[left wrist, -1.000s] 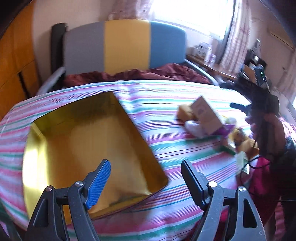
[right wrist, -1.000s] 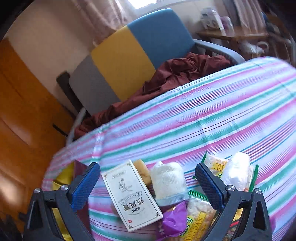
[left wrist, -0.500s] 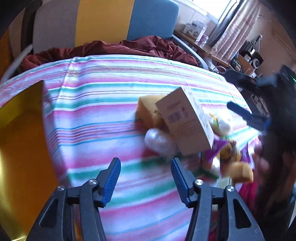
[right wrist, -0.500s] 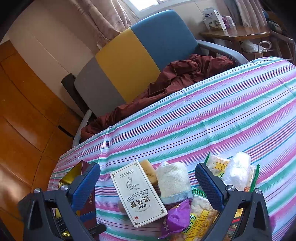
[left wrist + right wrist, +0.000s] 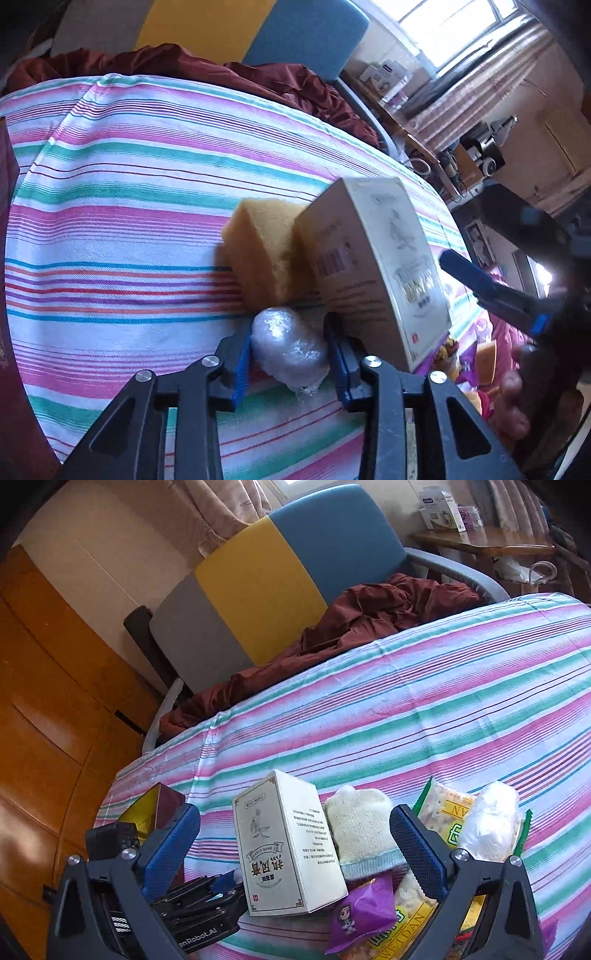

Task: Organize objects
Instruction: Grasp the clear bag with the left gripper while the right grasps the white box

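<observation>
My left jaws [image 5: 290, 363] have just been closing, and now they are clamped on a small plastic-wrapped bundle [image 5: 286, 347] that sits between the two blue pads, low against the striped cloth [image 5: 129, 236]. My right jaws [image 5: 295, 845] stand wide apart with nothing in them, hovering over the pile.

The main risk I see is the wrap: it looks slick and soft, so the bundle could squirm out of the pads as I lift, or I may be pinching film more than the thing inside. Just ahead of my left jaws a yellow sponge block [image 5: 264, 247] touches the bundle's far end, and the cream carton [image 5: 369, 266] leans tilted just to the right of my right-hand pad. If I pull up carelessly I judge the carton could topple and the sponge get dragged along. The pads may also catch a fold of cloth.

Between my right jaws lie the same carton and a knitted cream sock [image 5: 360, 830]; outside its right pad sit green-edged snack packets [image 5: 443, 808] and another wrapped bundle [image 5: 491, 823], with a purple sachet [image 5: 362, 912] near the wrist. A gold-lined tin [image 5: 151, 808] shows beyond its left pad.

The bench wears a pink, green and white striped cloth. Behind it stand a grey-yellow-blue chair [image 5: 266, 576] with maroon fabric [image 5: 369, 620], orange wooden panelling, curtains and a cluttered side table.
</observation>
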A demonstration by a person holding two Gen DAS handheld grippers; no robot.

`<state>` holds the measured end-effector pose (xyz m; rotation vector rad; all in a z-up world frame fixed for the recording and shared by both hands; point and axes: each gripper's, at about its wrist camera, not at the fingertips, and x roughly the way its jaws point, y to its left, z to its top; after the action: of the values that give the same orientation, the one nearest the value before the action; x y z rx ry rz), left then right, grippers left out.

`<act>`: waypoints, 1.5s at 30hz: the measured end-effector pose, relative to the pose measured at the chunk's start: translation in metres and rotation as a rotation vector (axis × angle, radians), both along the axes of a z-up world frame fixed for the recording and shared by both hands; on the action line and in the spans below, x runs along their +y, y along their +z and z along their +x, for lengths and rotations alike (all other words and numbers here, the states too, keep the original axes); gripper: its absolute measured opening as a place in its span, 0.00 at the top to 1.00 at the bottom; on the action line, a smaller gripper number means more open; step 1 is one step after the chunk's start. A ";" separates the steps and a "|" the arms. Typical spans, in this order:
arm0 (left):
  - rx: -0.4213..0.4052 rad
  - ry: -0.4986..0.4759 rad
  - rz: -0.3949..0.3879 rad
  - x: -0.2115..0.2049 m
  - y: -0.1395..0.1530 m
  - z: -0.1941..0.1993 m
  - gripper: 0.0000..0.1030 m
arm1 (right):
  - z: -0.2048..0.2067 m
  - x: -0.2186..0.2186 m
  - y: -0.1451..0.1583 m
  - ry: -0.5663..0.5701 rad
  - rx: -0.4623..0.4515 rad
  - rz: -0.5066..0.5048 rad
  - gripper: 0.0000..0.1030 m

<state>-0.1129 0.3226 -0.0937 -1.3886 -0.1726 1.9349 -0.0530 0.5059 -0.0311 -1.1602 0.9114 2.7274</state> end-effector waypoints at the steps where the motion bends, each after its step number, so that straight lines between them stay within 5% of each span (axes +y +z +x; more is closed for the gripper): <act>1: 0.012 -0.011 -0.002 0.000 0.002 0.004 0.68 | -0.002 -0.001 -0.002 0.003 -0.010 0.007 0.00; 11: 0.182 -0.160 -0.107 -0.022 0.026 0.083 0.68 | -0.008 -0.017 -0.007 0.046 -0.054 0.103 0.00; 15: 0.239 -0.192 -0.140 -0.032 0.032 0.106 0.68 | -0.007 -0.035 0.002 0.065 -0.026 0.222 0.00; 21: 0.248 -0.171 -0.137 -0.042 0.032 0.114 0.68 | -0.013 -0.054 0.000 0.066 -0.058 0.389 0.04; 27: 0.250 -0.160 -0.134 -0.041 0.030 0.110 0.68 | -0.021 -0.059 -0.007 0.074 -0.089 0.420 0.07; 29: 0.253 -0.159 -0.134 -0.040 0.029 0.109 0.68 | -0.024 -0.061 -0.010 0.080 -0.094 0.427 0.15; 30: 0.255 -0.161 -0.134 -0.039 0.029 0.109 0.69 | -0.025 -0.064 -0.012 0.082 -0.094 0.432 0.34; 31: 0.257 -0.164 -0.133 -0.039 0.030 0.111 0.69 | -0.027 -0.064 -0.015 0.096 -0.098 0.425 0.43; 33: 0.253 -0.168 -0.124 -0.042 0.033 0.112 0.69 | -0.030 -0.069 -0.020 0.126 -0.111 0.443 0.43; 40: 0.311 -0.108 -0.047 -0.085 0.081 0.116 0.69 | -0.026 -0.061 -0.018 0.125 -0.102 0.409 0.43; 45: 0.373 0.058 -0.097 -0.154 0.101 0.087 0.69 | -0.023 -0.064 -0.016 0.111 -0.104 0.438 0.44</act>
<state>-0.0255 0.1688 0.0070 -1.0657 0.0607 2.2360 -0.0760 0.4418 -0.0475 -1.2681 0.2210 2.7162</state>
